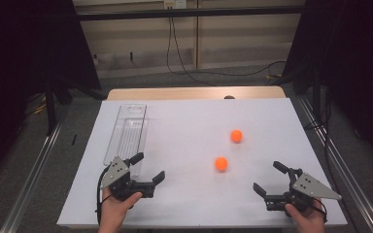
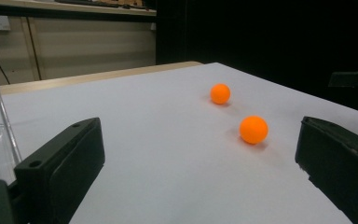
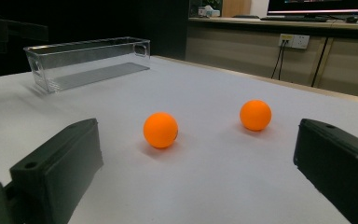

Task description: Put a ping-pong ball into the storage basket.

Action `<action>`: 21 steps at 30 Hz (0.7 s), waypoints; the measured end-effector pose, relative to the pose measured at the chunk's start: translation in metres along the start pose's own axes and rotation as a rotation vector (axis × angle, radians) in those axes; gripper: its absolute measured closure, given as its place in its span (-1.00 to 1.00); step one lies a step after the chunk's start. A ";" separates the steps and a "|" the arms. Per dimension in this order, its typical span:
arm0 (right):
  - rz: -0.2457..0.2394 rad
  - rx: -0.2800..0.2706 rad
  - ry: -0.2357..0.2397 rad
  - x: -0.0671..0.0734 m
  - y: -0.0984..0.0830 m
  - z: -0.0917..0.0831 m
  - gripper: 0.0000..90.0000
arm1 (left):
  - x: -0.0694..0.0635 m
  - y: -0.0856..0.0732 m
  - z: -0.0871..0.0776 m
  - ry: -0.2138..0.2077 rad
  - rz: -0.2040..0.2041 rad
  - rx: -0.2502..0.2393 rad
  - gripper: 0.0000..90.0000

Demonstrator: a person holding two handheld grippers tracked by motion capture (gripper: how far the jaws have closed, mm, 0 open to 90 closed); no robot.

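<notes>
Orange balls point(image 1: 221, 163) lie on the table point(image 1: 184, 204) between both wide-open, empty hand-held grippers point(image 1: 148, 169).

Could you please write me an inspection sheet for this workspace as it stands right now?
Surface: white table top, flat, with a wooden edge at the far side.
Job's things: near orange ball and far orange ball, apart from each other; clear plastic tray at the left, nothing in it.
Clutter: nothing seen.
Grippers: left claw open, beside the tray's near end; right claw open; both low at the near edge, holding nothing.
Cables: black cable hanging down the back wall to the floor.
Surroundings: dark curtains on both sides, metal rails along the table.
</notes>
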State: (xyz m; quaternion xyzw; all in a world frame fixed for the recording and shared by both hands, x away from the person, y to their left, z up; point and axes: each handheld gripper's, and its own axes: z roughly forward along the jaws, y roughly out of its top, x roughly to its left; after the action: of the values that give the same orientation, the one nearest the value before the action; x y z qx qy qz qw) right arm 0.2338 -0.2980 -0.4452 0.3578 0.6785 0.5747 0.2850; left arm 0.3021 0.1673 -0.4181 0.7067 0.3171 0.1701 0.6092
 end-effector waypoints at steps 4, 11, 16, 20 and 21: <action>0.001 -0.002 0.000 0.000 0.000 0.000 -0.99 | -0.002 0.001 0.004 -0.009 0.005 0.008 -0.97; 0.008 -0.006 -0.004 0.000 0.000 -0.001 -0.99 | -0.005 0.002 0.011 -0.018 0.012 0.018 -0.97; 0.010 -0.007 -0.007 -0.001 0.000 -0.001 -0.99 | -0.008 0.002 0.016 -0.029 0.013 0.032 -0.97; 0.010 -0.007 -0.006 -0.001 0.000 -0.001 -0.99 | -0.011 0.003 0.019 -0.036 0.016 0.039 -0.97; 0.011 -0.007 -0.005 -0.001 0.000 -0.001 -0.99 | -0.011 0.003 0.020 -0.035 0.022 0.042 -0.97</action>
State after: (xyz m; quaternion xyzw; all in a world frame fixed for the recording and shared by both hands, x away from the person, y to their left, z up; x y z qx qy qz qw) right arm 0.2330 -0.2993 -0.4446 0.3618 0.6740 0.5777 0.2849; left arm 0.3075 0.1447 -0.4177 0.7256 0.3020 0.1580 0.5978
